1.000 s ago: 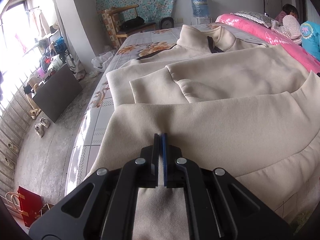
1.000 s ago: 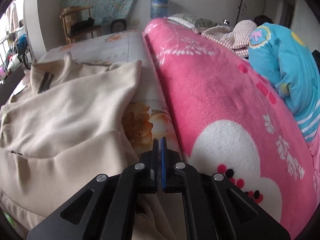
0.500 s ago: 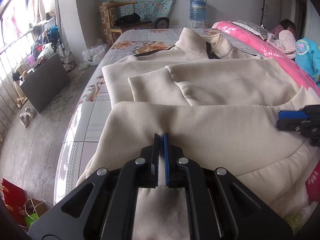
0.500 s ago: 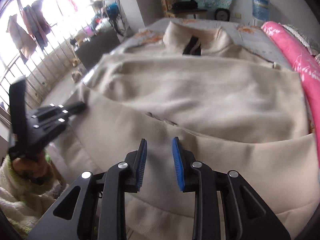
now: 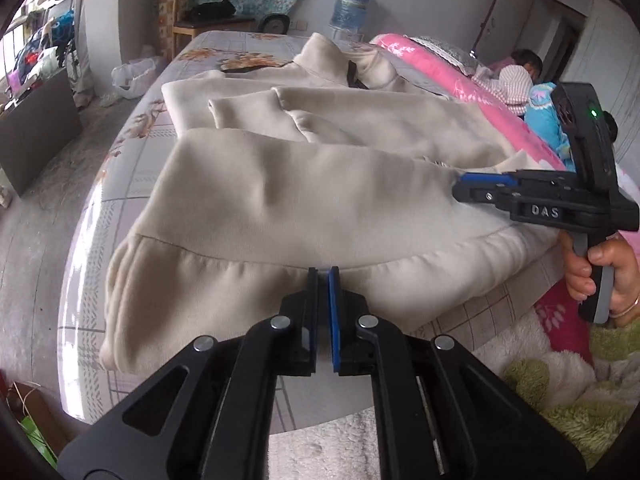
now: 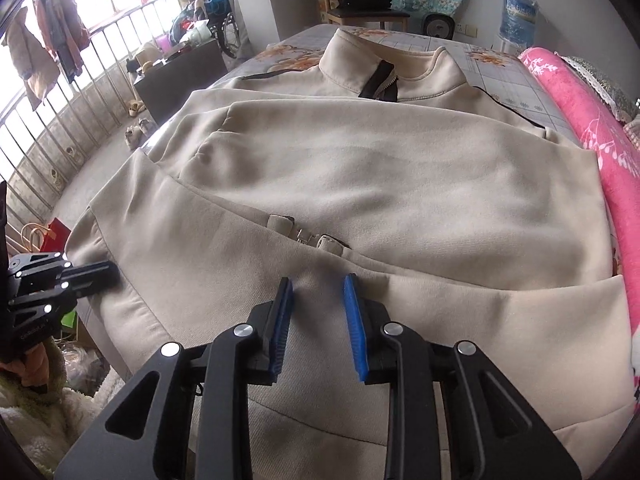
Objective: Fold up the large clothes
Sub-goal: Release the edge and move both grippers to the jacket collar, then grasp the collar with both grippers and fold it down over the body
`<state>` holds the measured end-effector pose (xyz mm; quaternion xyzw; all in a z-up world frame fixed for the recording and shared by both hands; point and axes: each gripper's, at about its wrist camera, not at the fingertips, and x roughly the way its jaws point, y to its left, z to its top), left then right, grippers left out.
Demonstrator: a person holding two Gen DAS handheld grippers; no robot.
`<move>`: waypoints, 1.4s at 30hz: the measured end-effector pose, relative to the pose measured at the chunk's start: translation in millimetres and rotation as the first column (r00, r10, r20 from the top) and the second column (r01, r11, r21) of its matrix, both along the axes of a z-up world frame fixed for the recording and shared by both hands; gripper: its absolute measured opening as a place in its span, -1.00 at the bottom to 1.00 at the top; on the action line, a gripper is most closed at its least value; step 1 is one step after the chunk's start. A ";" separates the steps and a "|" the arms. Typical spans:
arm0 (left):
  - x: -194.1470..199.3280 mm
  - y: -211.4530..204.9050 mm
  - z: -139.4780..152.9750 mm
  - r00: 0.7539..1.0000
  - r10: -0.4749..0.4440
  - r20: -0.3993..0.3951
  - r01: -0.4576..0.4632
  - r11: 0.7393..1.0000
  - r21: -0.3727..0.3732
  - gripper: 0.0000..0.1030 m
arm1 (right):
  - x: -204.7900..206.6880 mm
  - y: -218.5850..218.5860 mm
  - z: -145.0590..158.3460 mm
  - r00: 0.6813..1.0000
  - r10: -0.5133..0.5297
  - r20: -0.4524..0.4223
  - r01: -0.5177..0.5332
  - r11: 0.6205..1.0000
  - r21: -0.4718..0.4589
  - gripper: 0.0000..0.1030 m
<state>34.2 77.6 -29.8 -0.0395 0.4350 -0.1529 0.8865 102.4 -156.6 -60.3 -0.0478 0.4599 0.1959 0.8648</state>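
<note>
1. Left gripper (image 5: 323, 276) sits at the near hem of the cream jacket (image 5: 304, 200), its blue-padded jaws drawn to a narrow slit; whether any cloth is caught between them cannot be told.
2. Right gripper (image 6: 318, 286) hovers low over the folded-up lower part of the jacket (image 6: 360, 184), jaws spread wide and holding nothing.
3. Seen from the left wrist, the right gripper (image 5: 460, 184) reaches in from the side, its tips at the right edge of the fold, with the person's right hand (image 5: 600, 268) wrapped round the handle.
4. Seen from the right wrist, the left gripper (image 6: 108, 274) rests at the jacket's left edge.
5. Spread across the bed (image 5: 120, 168) with its floral sheet, the jacket lies with sleeves folded in and hem turned up over the body; its collar (image 6: 392, 68) points to the far end.
6. A pink blanket (image 6: 580, 112) runs alongside the jacket on the right.
7. Farther back, a water bottle (image 5: 352, 2) and a wooden chair (image 6: 360, 0) stand by the wall.
</note>
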 end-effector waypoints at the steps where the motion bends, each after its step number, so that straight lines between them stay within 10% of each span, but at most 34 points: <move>1: -0.2 3.8 5.5 1.000 0.015 0.016 -0.015 1.000 0.003 -0.86 | -5.2 -2.4 6.9 1.000 0.003 0.023 -0.003 1.000 -0.002 -0.42; 4: 4.6 20.2 18.0 0.996 0.075 0.041 -0.075 0.997 -0.010 -0.71 | -22.6 -26.7 29.0 0.995 -0.045 0.088 0.044 0.999 0.013 -0.07; 11: 27.8 52.9 -2.7 0.977 0.198 -0.076 -0.204 0.976 -0.076 -0.60 | -35.5 -129.1 10.8 0.927 -0.368 0.066 0.371 0.928 -0.040 0.01; 19: 46.6 54.1 42.5 0.982 0.178 -0.064 -0.182 0.981 -0.060 -0.59 | -14.6 -149.7 37.7 0.943 -0.333 0.006 0.331 0.938 0.103 0.28; 30: 221.0 -5.1 106.7 0.996 0.062 -0.059 -0.065 0.997 -0.047 0.02 | 136.3 -98.2 125.5 0.982 -0.162 0.102 0.143 0.975 0.170 0.59; 42: 381.4 -85.1 43.8 0.985 0.090 -0.147 -0.089 0.996 0.016 -0.17 | 327.8 -39.7 50.4 0.976 -0.197 -0.095 0.204 0.977 0.066 0.59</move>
